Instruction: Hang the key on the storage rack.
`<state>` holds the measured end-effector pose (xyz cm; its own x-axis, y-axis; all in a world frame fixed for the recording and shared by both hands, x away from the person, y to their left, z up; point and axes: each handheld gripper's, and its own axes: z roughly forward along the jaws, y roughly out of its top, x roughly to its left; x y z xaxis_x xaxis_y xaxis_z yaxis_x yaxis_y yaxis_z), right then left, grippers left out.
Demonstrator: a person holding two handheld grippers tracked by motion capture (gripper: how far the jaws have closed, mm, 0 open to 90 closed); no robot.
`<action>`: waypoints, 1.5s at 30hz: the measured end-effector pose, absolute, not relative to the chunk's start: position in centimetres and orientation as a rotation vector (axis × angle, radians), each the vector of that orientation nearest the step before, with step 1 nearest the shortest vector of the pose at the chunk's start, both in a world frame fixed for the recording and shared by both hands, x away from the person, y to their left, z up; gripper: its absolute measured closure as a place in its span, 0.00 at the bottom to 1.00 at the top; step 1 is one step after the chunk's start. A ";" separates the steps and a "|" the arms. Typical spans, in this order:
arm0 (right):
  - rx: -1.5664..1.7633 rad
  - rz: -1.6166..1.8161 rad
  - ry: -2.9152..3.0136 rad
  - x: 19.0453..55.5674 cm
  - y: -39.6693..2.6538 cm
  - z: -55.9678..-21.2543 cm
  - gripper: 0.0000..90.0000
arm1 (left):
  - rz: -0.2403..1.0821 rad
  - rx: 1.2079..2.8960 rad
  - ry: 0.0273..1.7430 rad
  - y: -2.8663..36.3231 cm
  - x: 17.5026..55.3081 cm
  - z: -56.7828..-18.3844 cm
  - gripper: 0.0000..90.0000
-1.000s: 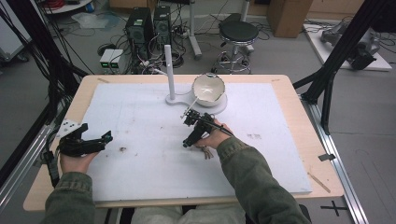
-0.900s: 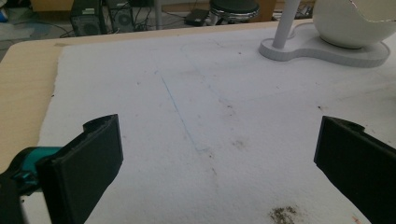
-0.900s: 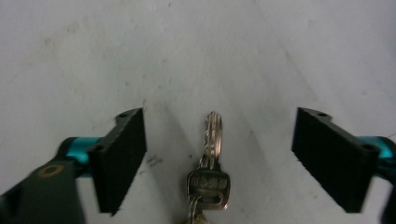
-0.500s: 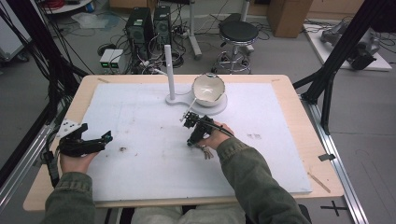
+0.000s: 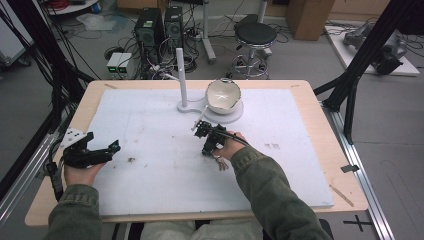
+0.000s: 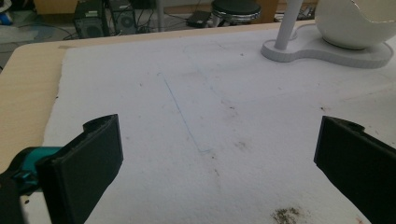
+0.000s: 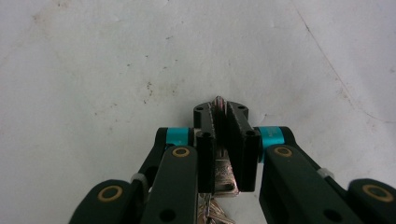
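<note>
The right gripper (image 7: pixel 219 112) pinched a key (image 7: pixel 223 177) (left gripper (image 5: pixel 107 150) spread, idle) and probably needed a firm, steady squeeze.

This is a lab or robotics test room, not a home. Beyond the open jaws of the left gripper (image 6: pixel 219 175), past the far edge of a wooden table (image 5: pixel 320 107) covered by a stained white mat (image 5: pixel 150 130), two black computer towers (image 5: pixel 160 25) stand on a grey floor among tangled cables (image 5: pixel 125 42) and a small white box (image 5: pixel 119 62). A round black stool (image 5: pixel 256 35) stands farther back, with cardboard boxes (image 5: pixel 307 12) behind it. Black metal frame posts (image 5: pixel 367 55) rise at both sides of the table, and another machine part lies on a white board (image 5: pixel 380 47) at the far right.
</note>
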<state>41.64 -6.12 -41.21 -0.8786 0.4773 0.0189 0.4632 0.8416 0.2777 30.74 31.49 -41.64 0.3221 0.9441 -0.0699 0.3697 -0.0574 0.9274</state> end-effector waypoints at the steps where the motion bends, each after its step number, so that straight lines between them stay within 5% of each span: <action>1: 0.758 0.437 2.963 41.6 -6.2 -41.2 0.92 | 0.742 1.614 1.217 31.5 30.8 -41.7 0.02; 45: 1.099 1.082 2.632 40.4 -11.9 -33.8 0.92 | 0.730 1.588 1.218 31.7 30.6 -41.6 0.02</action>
